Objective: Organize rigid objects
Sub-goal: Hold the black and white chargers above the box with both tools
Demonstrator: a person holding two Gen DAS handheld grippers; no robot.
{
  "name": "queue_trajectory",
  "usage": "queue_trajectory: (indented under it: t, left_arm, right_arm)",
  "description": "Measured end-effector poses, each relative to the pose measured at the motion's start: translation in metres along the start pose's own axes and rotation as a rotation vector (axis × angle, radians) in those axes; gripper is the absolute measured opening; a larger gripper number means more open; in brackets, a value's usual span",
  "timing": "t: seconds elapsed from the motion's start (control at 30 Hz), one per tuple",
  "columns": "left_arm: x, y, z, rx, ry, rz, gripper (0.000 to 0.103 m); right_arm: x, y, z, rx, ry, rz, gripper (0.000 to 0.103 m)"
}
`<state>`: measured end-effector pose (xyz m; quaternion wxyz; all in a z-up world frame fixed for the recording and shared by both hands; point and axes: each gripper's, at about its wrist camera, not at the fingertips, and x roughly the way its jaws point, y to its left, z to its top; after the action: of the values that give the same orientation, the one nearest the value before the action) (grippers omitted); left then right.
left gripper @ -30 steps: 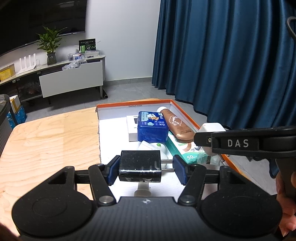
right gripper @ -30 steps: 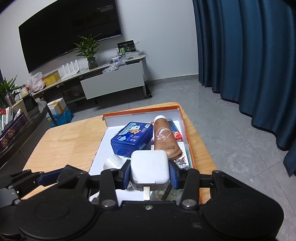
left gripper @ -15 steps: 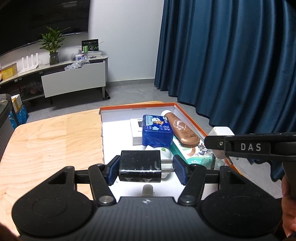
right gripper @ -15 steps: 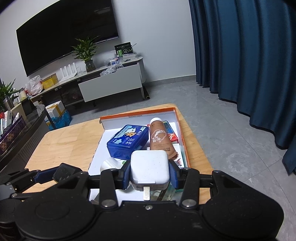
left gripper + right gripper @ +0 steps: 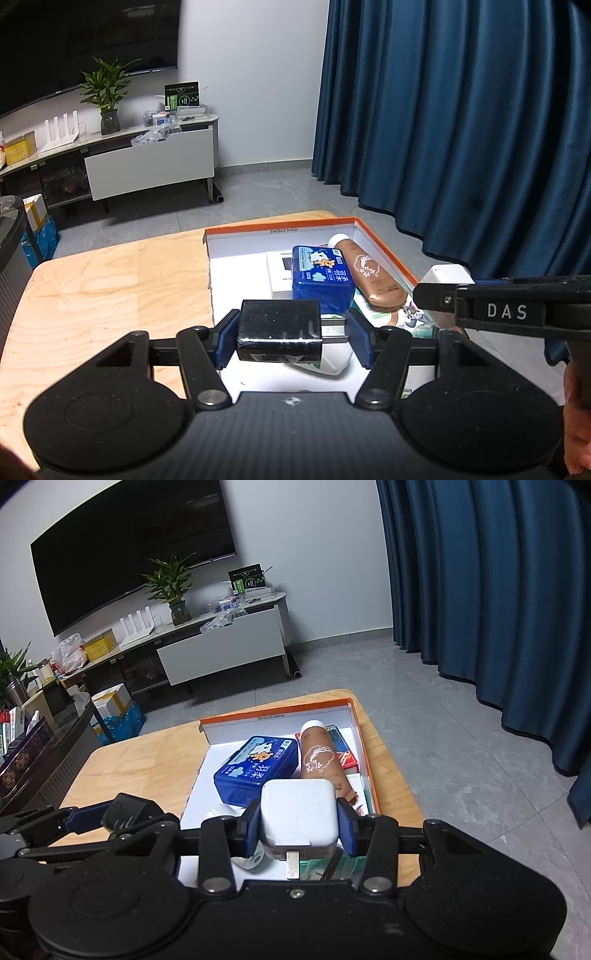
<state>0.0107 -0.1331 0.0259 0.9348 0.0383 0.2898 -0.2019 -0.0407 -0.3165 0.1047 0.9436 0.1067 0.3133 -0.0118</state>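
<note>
The left gripper (image 5: 291, 336) pinched one black plug (image 5: 279, 330). The right gripper (image 5: 299, 829) squeezed one white plug (image 5: 298, 818). Past both jaws lay one orange box (image 5: 384, 245) holding one blue tin (image 5: 322, 280) and one brown tube (image 5: 371, 275).

White wall with a dark television (image 5: 125, 554) — blue curtains (image 5: 487, 609) at right, grey tiled floor (image 5: 424, 709), low media cabinet (image 5: 207, 653).
</note>
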Motion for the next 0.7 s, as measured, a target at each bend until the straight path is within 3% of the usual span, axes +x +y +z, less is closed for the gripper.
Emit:
queue_trajectory:
  t: [0.7]
  left_arm:
    - [0.011, 0.007, 0.020, 0.007, 0.006, 0.014, 0.061]
  right_arm:
    - [0.009, -0.002, 0.020, 0.005, 0.004, 0.004, 0.051]
